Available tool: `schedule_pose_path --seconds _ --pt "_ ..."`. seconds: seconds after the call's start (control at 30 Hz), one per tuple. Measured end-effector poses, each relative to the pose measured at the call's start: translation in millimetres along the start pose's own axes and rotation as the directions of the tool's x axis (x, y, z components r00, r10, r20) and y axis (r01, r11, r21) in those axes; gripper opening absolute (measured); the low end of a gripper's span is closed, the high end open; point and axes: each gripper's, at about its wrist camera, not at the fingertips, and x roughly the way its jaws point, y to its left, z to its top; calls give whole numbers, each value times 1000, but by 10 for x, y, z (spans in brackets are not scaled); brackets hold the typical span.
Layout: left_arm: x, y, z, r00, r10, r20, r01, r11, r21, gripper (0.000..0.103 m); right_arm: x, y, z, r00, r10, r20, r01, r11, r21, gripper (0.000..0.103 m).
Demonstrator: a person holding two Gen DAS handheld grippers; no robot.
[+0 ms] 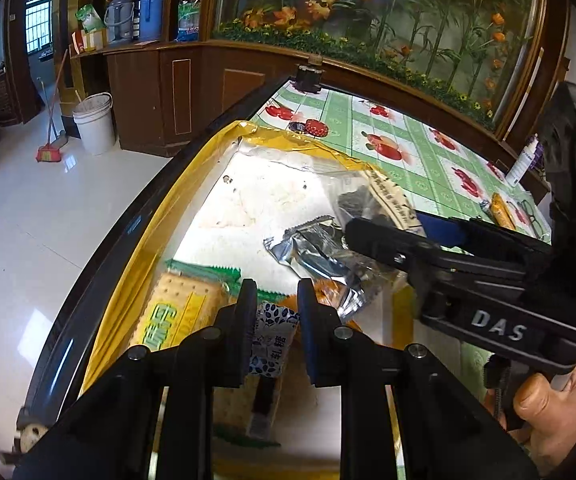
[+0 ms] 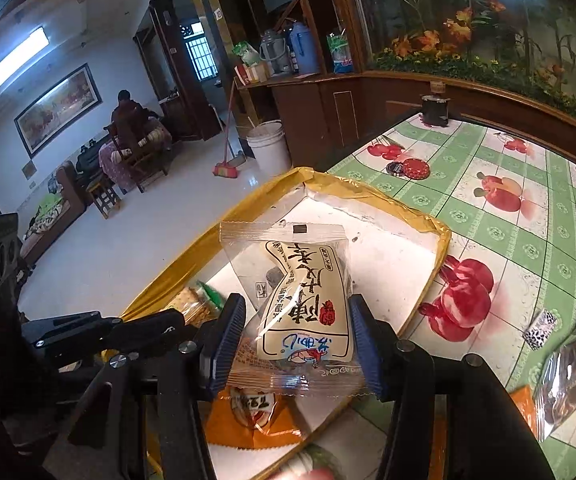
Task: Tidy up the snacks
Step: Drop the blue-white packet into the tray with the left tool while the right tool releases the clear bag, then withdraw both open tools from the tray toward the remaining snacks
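Right gripper (image 2: pixel 294 344): half-open jaws clamped on a clear snack packet (image 2: pixel 288 300), held above the yellow-rimmed tray (image 2: pixel 368 196). Left gripper (image 1: pixel 276 320): closed on a small blue-and-white sachet (image 1: pixel 272 336), over the tray's crackers (image 1: pixel 176 312)

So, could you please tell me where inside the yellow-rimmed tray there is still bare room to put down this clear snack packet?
The tray's far half is bare white, bordered by the far corner and the tablecloth-side rim. The near end is crowded: cracker pack, silver packet, orange packet. The right claw holds the clear packet over the tray.
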Motion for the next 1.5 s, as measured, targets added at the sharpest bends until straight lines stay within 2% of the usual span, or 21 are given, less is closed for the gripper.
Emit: schedule_pose_path --seconds 0.33,0.5,0.53,0.6,0.67,0.73,1.1,1.23,1.5 --pt "235 122 52 997 59 -40 -60 998 -19 18 343 -107 90 999 -23 -29 23 1000 6 55" --pt "236 82 48 996 76 -42 -76 997 -13 21 361 -99 94 999 -32 -32 32 999 -4 60" --pt "233 72 46 996 75 -44 -76 997 -10 25 353 -97 99 999 -34 -29 34 999 -4 66" --pt "214 55 48 996 77 -39 -77 997 -5 33 319 -122 89 999 -37 -24 37 999 3 68" --pt "165 36 43 993 116 -23 -116 993 5 66 274 -171 81 999 -34 -18 34 999 20 69" --pt "100 39 46 993 119 4 -119 993 5 73 188 -225 69 1000 -27 -8 28 999 38 71" --pt "-129 -176 75 994 96 53 -97 995 28 73 -618 -547 -136 993 -70 93 60 992 108 79" --pt "-182 -381 62 995 76 62 -80 995 58 73 -893 -716 -301 989 -105 104 89 986 142 85" --pt "-196 -888 7 998 32 60 -41 988 151 73 -1431 -1165 -792 973 -203 106 171 953 251 89"
